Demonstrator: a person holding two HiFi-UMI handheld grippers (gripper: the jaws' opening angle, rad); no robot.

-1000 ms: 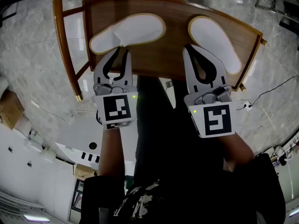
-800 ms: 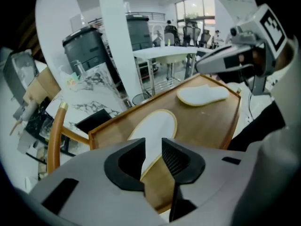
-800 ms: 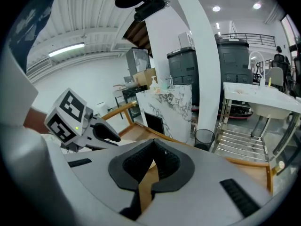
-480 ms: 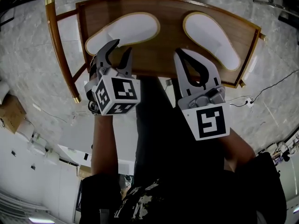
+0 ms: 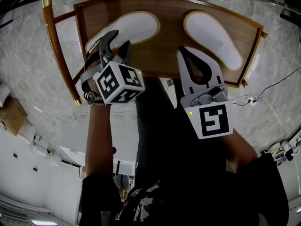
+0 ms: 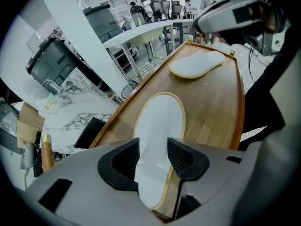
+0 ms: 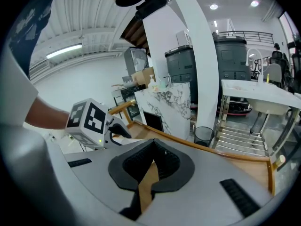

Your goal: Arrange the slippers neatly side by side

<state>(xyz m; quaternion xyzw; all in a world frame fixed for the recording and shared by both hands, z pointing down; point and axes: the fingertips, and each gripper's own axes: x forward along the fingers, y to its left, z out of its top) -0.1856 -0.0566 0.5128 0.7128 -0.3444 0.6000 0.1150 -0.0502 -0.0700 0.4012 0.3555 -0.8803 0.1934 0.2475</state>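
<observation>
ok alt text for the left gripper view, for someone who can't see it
The left gripper, jaws opening, straddles the near end of a white slipper lying on a wooden table. A second white slipper lies farther along the table, apart from the first.

Marble floor (image 5: 28, 55), white desk (image 6: 141, 32) with office chairs (image 6: 163, 6) (far back), ceiling lights (image 7: 214, 6)

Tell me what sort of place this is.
Probably an open-plan office or workshop, indoors. It has swivel office chairs behind a long white desk, large grey containers standing against the wall, and a polished marble-look floor.
</observation>
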